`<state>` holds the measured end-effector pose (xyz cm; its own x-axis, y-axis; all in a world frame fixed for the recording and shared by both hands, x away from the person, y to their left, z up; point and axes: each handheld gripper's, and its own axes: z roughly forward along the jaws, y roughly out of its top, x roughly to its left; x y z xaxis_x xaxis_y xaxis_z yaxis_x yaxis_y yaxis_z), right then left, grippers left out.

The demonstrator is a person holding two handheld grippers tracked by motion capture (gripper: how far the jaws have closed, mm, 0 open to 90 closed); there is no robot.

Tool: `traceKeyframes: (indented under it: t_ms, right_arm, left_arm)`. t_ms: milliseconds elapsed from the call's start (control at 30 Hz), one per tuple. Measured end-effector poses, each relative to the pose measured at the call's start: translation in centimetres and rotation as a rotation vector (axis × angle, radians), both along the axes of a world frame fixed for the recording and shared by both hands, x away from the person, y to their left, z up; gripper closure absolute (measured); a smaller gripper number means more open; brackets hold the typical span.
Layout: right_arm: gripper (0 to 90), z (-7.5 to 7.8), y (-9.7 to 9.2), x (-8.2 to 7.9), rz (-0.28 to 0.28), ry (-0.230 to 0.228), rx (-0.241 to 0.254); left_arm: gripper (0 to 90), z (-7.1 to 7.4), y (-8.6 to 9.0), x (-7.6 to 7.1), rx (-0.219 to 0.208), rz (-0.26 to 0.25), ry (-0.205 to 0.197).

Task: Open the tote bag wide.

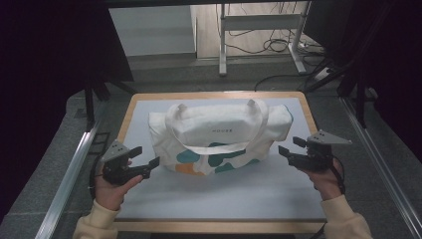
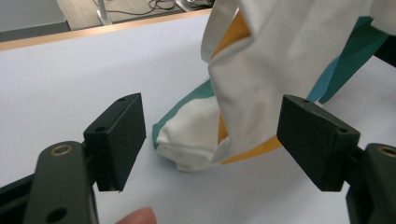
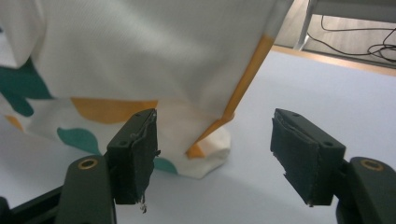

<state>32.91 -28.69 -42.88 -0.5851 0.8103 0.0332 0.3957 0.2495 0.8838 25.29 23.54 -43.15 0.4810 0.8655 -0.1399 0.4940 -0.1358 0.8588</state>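
A cream canvas tote bag [image 1: 219,137] with teal and orange patches lies on its side in the middle of the grey bench [image 1: 224,199], handles draped over its upper face. The left tongs [image 1: 144,159] hover just off its near left corner, jaws apart and empty; the right tongs [image 1: 287,149] hang beside its right end, likewise apart and holding nothing. In the left gripper view that bottom corner [image 2: 187,149] sits between the pads but apart from them. A good grasp probably means sliding each pad pair over a folded corner seam, low enough to catch both layers, then closing evenly on both sides.
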Motion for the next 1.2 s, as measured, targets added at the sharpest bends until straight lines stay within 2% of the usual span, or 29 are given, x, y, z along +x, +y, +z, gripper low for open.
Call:
traceKeyframes:
  t_ms: [100, 200, 333, 433, 533, 633, 733, 767, 833, 900, 933, 967, 1000, 1200]
  right_arm:
    - [31.9, 0.5, 0.0, 0.7, -0.006, -0.001, 0.004]
    - [31.2, 1.0, 0.2, 1.4, -0.009, -0.01, -0.011]
    - [30.5, 1.7, 0.2, 2.4, 0.001, -0.01, 0.0]
    - [30.5, 2.1, 0.3, 3.0, 0.018, -0.004, 0.029]
    - [30.5, 2.2, 0.6, 3.4, 0.033, 0.0, 0.035]
    - [31.4, 2.0, 0.8, 3.8, 0.039, 0.018, 0.048]
    - [36.0, 1.8, 0.7, 4.0, 0.045, 0.032, 0.065]
    - [44.0, 1.7, 0.7, 4.1, 0.058, 0.046, 0.084]
    - [48.6, 1.6, 0.9, 4.1, 0.059, 0.05, 0.078]
    - [56.4, 1.5, 1.2, 4.1, 0.045, 0.048, 0.048]
    - [60.2, 1.4, 1.3, 4.0, 0.039, 0.046, 0.034]
    - [60.2, 1.4, 1.3, 4.0, 0.039, 0.046, 0.034]
    - [69.6, 1.5, 1.5, 3.9, 0.031, 0.033, 0.014]
    - [83.4, 1.7, 1.4, 3.5, 0.022, 0.001, 0.01]
  left_arm:
    - [23.4, 0.3, -0.2, 0.5, -0.006, -0.013, 0.0]
    - [22.8, 0.5, -0.4, 1.1, 0.014, -0.024, -0.015]
    - [22.7, 0.7, -0.4, 2.1, -0.015, -0.032, -0.002]
    - [23.2, 0.8, -0.8, 2.6, -0.024, -0.039, 0.002]
    - [25.5, 0.9, -1.2, 3.1, -0.034, -0.052, 0.004]
    - [32.4, 0.9, -1.5, 3.4, -0.044, -0.069, 0.004]
    - [48.1, 1.0, -1.7, 3.3, -0.046, -0.084, -0.007]
    - [54.8, 1.0, -1.8, 3.1, -0.047, -0.099, -0.018]
    - [61.5, 1.0, -1.9, 3.0, -0.026, -0.088, -0.031]
    - [69.7, 1.0, -1.8, 2.9, -0.026, -0.098, -0.034]
    - [72.4, 0.9, -1.8, 2.9, -0.028, -0.104, -0.035]
    - [75.5, 0.9, -1.8, 2.9, -0.028, -0.104, -0.035]
    - [76.8, 0.9, -1.8, 2.8, -0.026, -0.111, -0.035]
    - [82.1, 1.0, -1.8, 2.5, -0.021, -0.12, -0.041]
